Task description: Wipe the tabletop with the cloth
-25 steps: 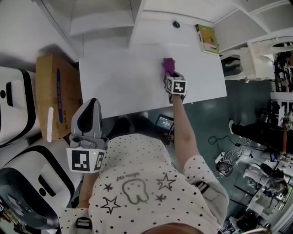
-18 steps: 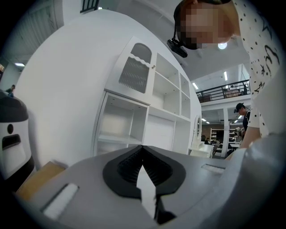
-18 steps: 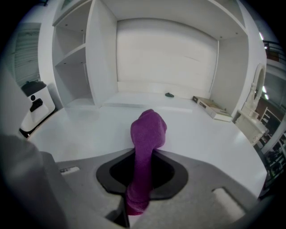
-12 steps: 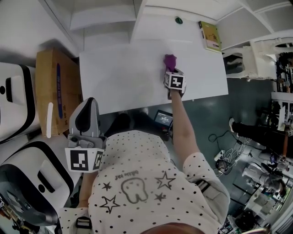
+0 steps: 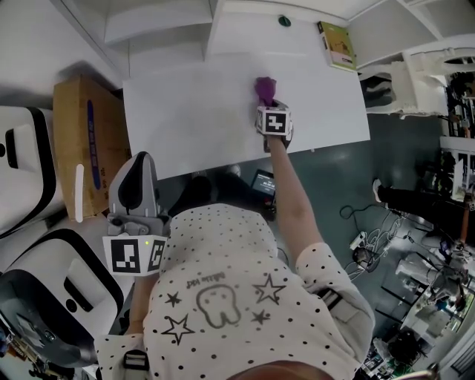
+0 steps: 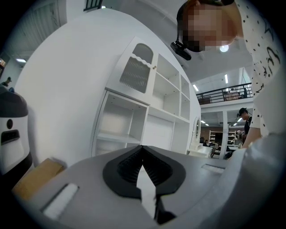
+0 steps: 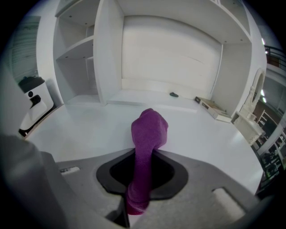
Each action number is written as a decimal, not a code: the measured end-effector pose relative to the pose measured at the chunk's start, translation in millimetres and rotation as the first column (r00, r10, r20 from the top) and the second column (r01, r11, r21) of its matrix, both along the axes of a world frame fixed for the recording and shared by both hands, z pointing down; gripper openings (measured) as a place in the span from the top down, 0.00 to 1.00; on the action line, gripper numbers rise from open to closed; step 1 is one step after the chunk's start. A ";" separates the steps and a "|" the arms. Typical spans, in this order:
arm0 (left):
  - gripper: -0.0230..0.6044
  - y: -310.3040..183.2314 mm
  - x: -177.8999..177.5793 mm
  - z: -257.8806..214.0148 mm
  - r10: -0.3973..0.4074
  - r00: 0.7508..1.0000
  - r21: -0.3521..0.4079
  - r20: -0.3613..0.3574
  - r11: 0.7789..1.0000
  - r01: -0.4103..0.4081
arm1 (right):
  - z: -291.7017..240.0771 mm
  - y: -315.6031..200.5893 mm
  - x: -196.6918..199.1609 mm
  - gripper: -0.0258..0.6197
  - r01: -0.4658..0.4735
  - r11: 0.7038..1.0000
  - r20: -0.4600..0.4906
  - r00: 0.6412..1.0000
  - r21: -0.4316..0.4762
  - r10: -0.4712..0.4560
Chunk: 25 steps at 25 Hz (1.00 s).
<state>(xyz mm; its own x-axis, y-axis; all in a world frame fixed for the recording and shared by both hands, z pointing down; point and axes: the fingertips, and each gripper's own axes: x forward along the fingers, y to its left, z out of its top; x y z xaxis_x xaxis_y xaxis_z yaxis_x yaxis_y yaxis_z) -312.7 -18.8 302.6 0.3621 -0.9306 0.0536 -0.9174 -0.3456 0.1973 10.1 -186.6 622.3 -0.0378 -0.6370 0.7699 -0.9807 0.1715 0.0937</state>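
A purple cloth (image 5: 264, 90) lies bunched on the white tabletop (image 5: 185, 119), near its middle right. My right gripper (image 5: 267, 104) is shut on the cloth (image 7: 147, 147), which sticks out ahead of the jaws and presses on the tabletop (image 7: 89, 129). My left gripper (image 5: 133, 189) hangs off the table's near left edge, by the person's body. In the left gripper view the jaws of that gripper (image 6: 144, 176) are closed together with nothing between them.
A yellow-green book (image 5: 337, 44) and a small dark knob (image 5: 284, 21) lie at the table's far edge. A cardboard box (image 5: 82, 148) stands left of the table. White shelving (image 7: 134, 49) rises behind it. Cables lie on the floor at the right.
My right gripper has dragged the purple cloth a little left and farther from the person across the tabletop. The left gripper has stayed in place.
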 end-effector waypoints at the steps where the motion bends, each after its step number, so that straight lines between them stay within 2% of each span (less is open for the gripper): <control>1: 0.97 0.5 0.4 0.1 0.002 1.000 0.000 0.001 1.000 -0.002 | 0.1 0.6 -2.2 0.87 0.001 1.000 -0.001 1.000 0.002 -0.001; 7: 0.97 4.3 3.3 2.9 0.003 1.000 0.001 0.003 1.000 -0.003 | 3.3 5.6 -16.9 0.87 0.019 1.000 -0.016 1.000 0.004 -0.019; 12: 0.97 7.6 11.9 0.9 -0.010 1.000 0.003 0.007 1.000 0.010 | -1.0 5.3 -41.7 0.87 0.094 0.995 0.015 0.995 0.016 -0.094; 17: 0.97 13.6 30.8 -1.8 -0.016 1.000 0.005 0.015 1.000 0.016 | -0.8 10.5 -49.3 0.87 0.106 0.994 0.043 0.993 0.004 -0.106; 22: 0.97 23.4 59.3 -7.1 0.017 1.000 0.026 0.024 1.000 -0.017 | -1.2 11.6 -57.2 0.87 0.136 0.991 0.082 0.987 0.008 -0.137; 25: 0.97 26.4 70.6 -2.4 0.021 1.000 0.014 -0.005 1.000 -0.021 | -0.6 11.6 -60.9 0.87 0.149 0.989 0.086 0.985 0.012 -0.149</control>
